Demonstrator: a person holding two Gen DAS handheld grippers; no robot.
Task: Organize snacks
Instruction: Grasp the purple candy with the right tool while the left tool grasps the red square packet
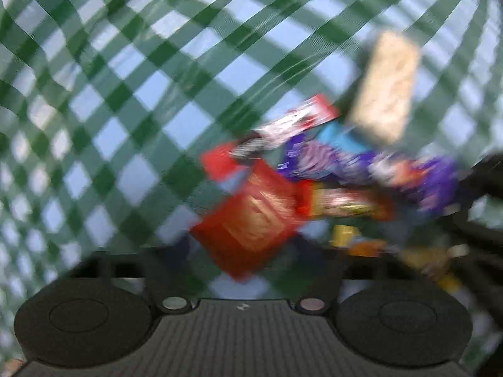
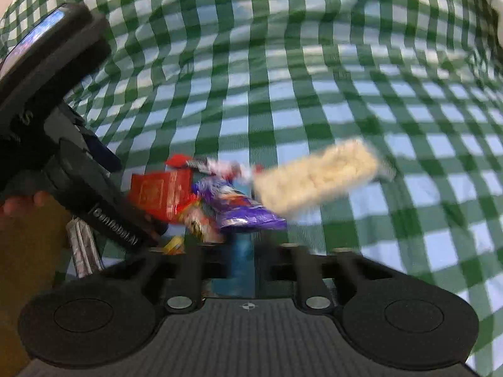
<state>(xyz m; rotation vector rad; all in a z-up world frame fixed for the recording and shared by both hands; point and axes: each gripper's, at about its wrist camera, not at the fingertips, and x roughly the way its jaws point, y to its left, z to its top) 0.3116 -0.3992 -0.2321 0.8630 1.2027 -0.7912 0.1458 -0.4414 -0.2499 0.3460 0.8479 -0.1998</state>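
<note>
A heap of snack packets lies on the green checked cloth. In the left wrist view I see a red packet (image 1: 251, 216), a purple packet (image 1: 361, 163), a red and white wrapper (image 1: 295, 122) and a pale rice bar (image 1: 385, 88). In the right wrist view the same red packet (image 2: 160, 193), purple packet (image 2: 242, 207) and rice bar (image 2: 317, 176) lie just ahead of me, with a blue packet (image 2: 242, 251) nearest. The left gripper's body (image 2: 63, 144) shows at the left there. Both views are blurred and neither gripper's fingertips show clearly.
The green and white checked cloth (image 1: 157, 62) covers the whole surface (image 2: 314, 78). A silver wrapped bar (image 2: 83, 248) lies at the lower left of the right wrist view. Yellow and orange packets (image 1: 361, 242) lie close under the left gripper.
</note>
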